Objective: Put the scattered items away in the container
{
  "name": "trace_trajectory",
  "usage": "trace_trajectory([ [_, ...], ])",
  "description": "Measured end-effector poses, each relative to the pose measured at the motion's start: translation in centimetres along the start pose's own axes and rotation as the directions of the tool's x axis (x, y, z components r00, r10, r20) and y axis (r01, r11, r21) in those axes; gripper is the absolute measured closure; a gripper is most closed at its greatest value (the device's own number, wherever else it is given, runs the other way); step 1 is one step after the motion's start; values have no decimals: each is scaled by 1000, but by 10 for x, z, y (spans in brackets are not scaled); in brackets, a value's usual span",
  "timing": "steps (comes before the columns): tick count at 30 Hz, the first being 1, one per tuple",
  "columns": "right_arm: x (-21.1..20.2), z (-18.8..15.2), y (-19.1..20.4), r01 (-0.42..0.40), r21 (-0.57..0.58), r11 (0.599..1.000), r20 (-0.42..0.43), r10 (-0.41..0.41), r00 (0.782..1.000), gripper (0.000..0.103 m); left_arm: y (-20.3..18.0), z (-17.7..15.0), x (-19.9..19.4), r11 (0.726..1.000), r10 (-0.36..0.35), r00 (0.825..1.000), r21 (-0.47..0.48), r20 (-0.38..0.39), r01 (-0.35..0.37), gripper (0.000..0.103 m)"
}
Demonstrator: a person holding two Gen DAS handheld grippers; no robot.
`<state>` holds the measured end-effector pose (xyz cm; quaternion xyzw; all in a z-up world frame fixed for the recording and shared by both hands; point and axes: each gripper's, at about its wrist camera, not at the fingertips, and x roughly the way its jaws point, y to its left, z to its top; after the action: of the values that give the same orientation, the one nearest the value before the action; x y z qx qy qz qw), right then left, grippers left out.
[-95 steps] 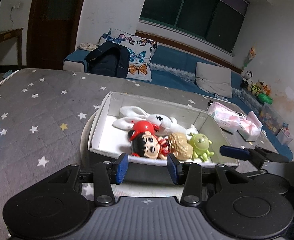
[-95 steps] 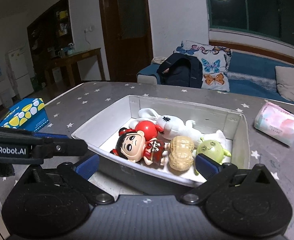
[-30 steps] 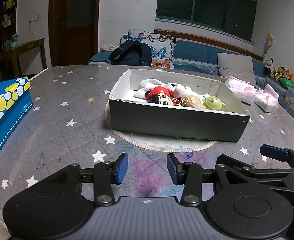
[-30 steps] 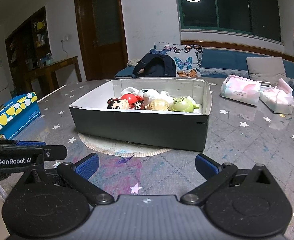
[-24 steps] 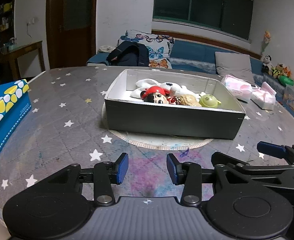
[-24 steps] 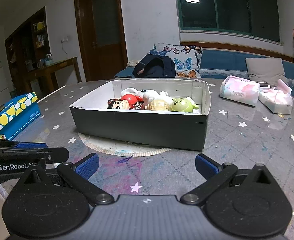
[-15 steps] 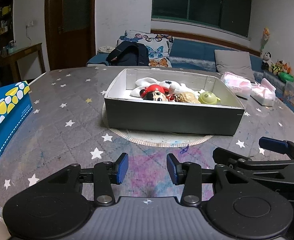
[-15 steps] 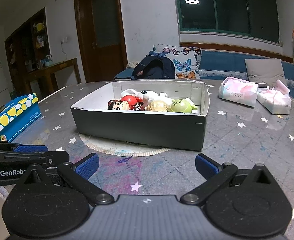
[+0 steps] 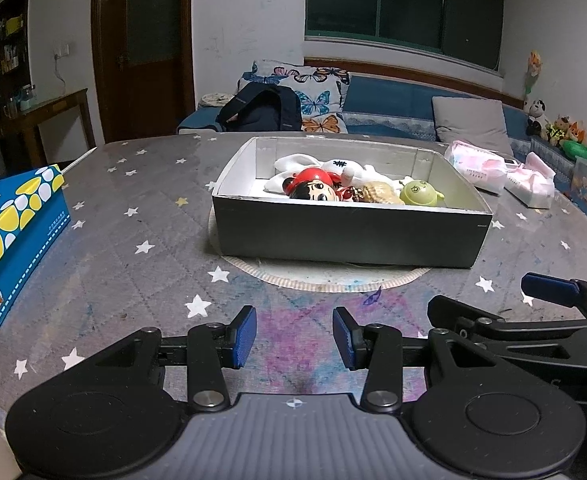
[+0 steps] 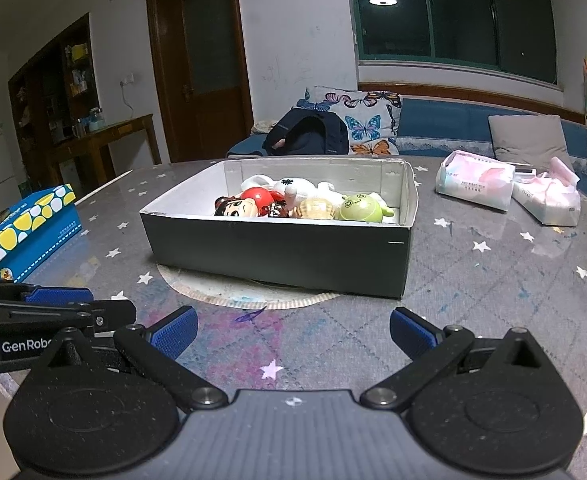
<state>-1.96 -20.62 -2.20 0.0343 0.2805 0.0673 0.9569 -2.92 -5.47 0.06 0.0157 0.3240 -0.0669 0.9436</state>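
A dark grey box [image 9: 349, 236] [image 10: 277, 254] with a white inside stands on a round mat mid-table. In it lie a white plush rabbit [image 9: 333, 166], a red-capped doll [image 9: 313, 188] [image 10: 239, 206], a peanut toy [image 9: 379, 194] [image 10: 313, 209] and a green round toy [image 9: 417, 195] [image 10: 359, 208]. My left gripper [image 9: 293, 336] is open and empty, low over the table in front of the box. My right gripper [image 10: 291, 332] is wide open and empty, also in front of the box, and shows at the right of the left wrist view.
A blue and yellow tissue box [image 9: 9, 236] [image 10: 29, 232] lies at the table's left edge. Two pink tissue packs [image 9: 477, 164] [image 10: 473, 184] lie at the far right. A sofa with a dark backpack [image 10: 309, 132] stands behind the table.
Both grippers have pulled back from over the box to low above the table in front of it. Over the last second they barely moved. The toys stay in the box.
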Motion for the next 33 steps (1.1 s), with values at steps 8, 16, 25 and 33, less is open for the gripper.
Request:
trace_trajectory([
  [8,5,0,-1,-2,4,1000,-9,2,1000,0,0,1,4,1000,2,1000,5,-1,-2,59],
  [16,10,1,-2,-1,5,1000,-17,1,1000,0,2,3,9,1000,2,1000,6,-4,-2,59],
  [25,18,4,0,0,-2,1000,-23,0,1000,0,5,5,15,1000,-3,1000,7,-5,3,60],
  [33,27,7,3,6,-12,1000,-32,-6,999,0,10,8,25,1000,2,1000,3,-11,-2,60],
])
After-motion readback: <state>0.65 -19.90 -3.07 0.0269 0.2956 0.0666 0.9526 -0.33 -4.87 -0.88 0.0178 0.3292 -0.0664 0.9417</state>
